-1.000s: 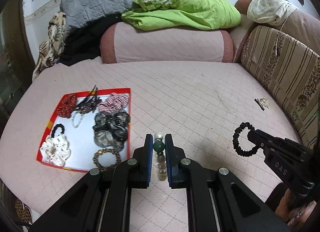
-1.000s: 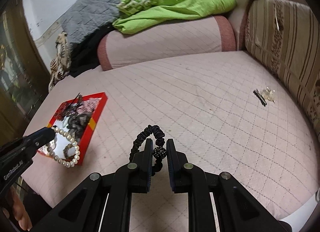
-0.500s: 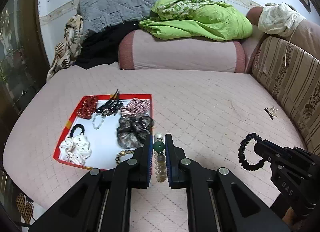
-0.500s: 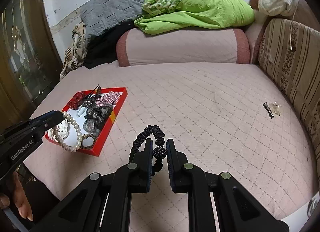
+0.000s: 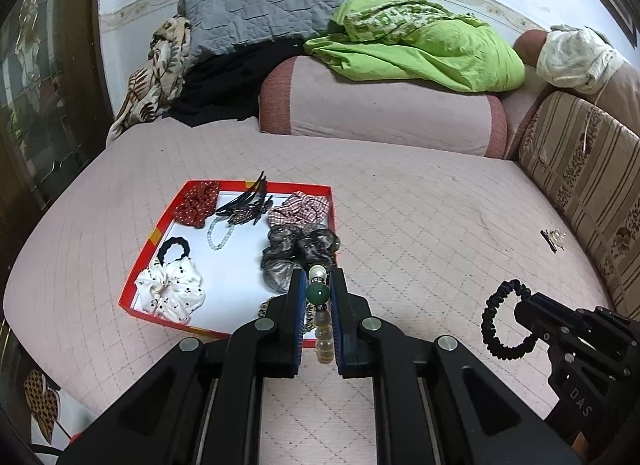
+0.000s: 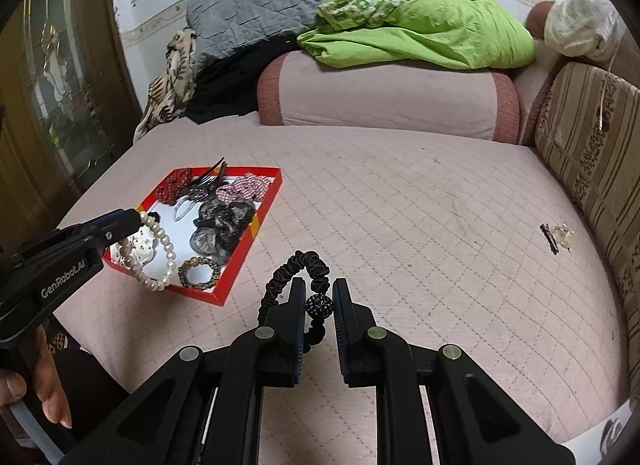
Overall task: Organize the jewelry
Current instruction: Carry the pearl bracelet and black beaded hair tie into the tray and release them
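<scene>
Jaws of the left gripper point(image 5: 318, 297) clamp the pearl bracelet point(image 6: 154, 253), hanging just above the red tray's point(image 6: 240, 261) near edge; the right gripper point(image 6: 318, 305), farther right, pinches the black hair tie point(image 6: 298, 265).

Both grippers are matte black with blue-edged fingers point(image 5: 298, 313) and round silver screws; white lettering — "GenRobot.AI" on the left gripper point(image 6: 138, 221), "DAS" on the right gripper point(image 5: 520, 311).
</scene>
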Tool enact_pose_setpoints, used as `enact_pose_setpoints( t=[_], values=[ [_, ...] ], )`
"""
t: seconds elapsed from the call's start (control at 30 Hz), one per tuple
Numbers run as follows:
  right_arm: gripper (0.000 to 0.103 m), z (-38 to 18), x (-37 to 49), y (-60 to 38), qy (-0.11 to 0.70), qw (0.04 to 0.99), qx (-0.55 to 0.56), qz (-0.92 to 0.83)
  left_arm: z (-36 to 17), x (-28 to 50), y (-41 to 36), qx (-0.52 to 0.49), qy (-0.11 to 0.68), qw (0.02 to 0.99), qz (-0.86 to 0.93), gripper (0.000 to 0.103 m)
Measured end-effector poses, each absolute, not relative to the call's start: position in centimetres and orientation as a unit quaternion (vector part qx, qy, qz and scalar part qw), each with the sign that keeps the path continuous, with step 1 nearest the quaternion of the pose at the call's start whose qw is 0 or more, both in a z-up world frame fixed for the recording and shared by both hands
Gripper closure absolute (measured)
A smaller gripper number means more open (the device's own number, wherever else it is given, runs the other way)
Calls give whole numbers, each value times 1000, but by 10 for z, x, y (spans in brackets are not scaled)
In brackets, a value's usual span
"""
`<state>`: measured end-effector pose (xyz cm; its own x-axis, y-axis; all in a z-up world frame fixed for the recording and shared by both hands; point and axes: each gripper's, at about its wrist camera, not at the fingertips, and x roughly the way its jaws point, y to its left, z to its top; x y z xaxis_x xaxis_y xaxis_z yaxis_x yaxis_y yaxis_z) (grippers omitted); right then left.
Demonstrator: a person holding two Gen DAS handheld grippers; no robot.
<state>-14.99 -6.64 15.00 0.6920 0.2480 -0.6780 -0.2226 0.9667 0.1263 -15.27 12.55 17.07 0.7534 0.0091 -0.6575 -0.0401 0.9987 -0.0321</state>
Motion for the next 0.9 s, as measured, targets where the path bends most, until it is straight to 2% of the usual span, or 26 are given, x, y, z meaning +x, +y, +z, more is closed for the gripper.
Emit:
enact_pose_setpoints(
  t=[0.53, 0.9],
  values=[
    [88, 154, -154, -26, 370, 915, -19, 160, 168, -153, 168, -52, 354, 933, 34, 92],
    [88, 171, -146, -6, 357, 913, -27, 198, 203, -139, 215, -102, 338, 935, 21, 92]
  ],
)
